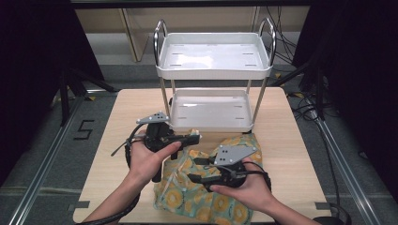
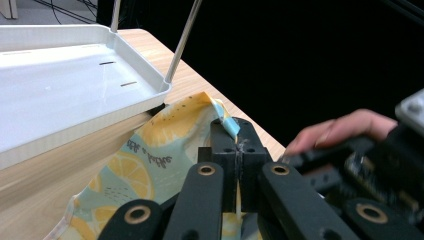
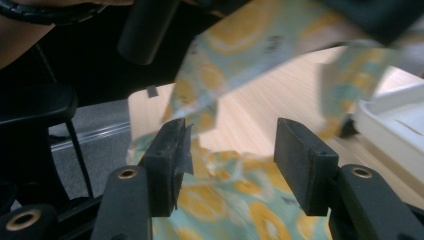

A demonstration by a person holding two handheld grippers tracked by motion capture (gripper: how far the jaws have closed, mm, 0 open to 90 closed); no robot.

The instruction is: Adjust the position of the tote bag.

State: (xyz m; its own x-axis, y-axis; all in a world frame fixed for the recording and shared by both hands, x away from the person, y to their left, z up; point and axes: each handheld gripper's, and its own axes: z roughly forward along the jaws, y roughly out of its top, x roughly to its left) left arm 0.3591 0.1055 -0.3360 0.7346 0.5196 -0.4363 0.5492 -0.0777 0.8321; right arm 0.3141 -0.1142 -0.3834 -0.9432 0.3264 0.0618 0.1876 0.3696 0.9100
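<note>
A lemon-print cloth (image 1: 211, 187) lies crumpled on the near half of a pale wooden table (image 1: 291, 154), at about 6 o'clock from the white two-tier trolley (image 1: 213, 110) that stands on the table's far half. One corner of the fabric is lifted off the heap toward 11 o'clock, just beside the front rim of the trolley's lower tray.

That raised corner is pinched in the left gripper (image 1: 193, 137), whose jaws are clamped tight together with a strip of blue-and-yellow hem sticking up between their tips; in the left gripper view (image 2: 235, 145) the cloth hangs down from the jaws toward 7 o'clock, with the tray's corner and one chrome post at 10 o'clock. The left hand (image 1: 150, 159) wraps the gripper's body, its cable trailing toward 8 o'clock.

The right gripper (image 1: 199, 169) hovers over the middle of the heap, pointing toward 9 o'clock, held from behind by the right hand (image 1: 248, 185). Its jaws stand partly apart and grip nothing; in the right gripper view (image 3: 230, 150) the printed cloth lies beyond the gap between them, and a hanging fold drapes across from 1 o'clock.
</note>
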